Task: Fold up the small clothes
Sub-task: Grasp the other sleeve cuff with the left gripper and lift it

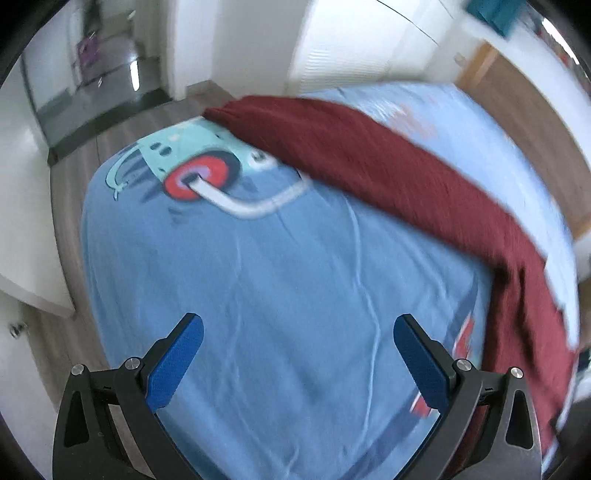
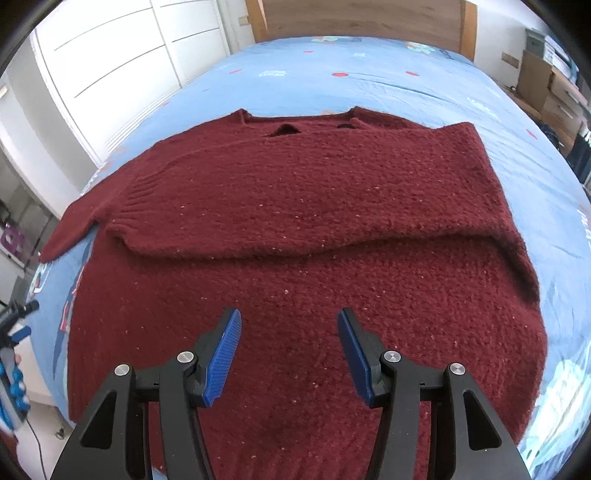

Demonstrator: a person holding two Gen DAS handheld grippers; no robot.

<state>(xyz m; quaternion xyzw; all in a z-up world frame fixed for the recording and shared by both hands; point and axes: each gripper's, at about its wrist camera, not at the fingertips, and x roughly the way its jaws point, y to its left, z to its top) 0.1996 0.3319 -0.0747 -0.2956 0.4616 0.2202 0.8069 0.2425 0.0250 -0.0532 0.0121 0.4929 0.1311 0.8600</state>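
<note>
the right gripper (image 2: 289, 328) is seen with its blue-padded jaws spread wide and nothing held, poised above the lower body of a dark red sweater (image 2: 295, 206). the sweater is laid flat on a blue bedsheet (image 2: 369, 74), one sleeve folded across the chest, the collar towards the headboard (image 2: 354, 18). the left gripper (image 1: 298, 332), likewise spread and holding nothing, is poised over bare sheet beside the sweater (image 1: 388, 166).

A blue cartoon-print bedsheet (image 2: 424, 85) covers the bed, wooden headboard (image 2: 362, 18) at twelve o'clock, white wardrobe doors (image 2: 110, 62) at ten o'clock, cardboard boxes (image 2: 543, 81) at two o'clock
</note>
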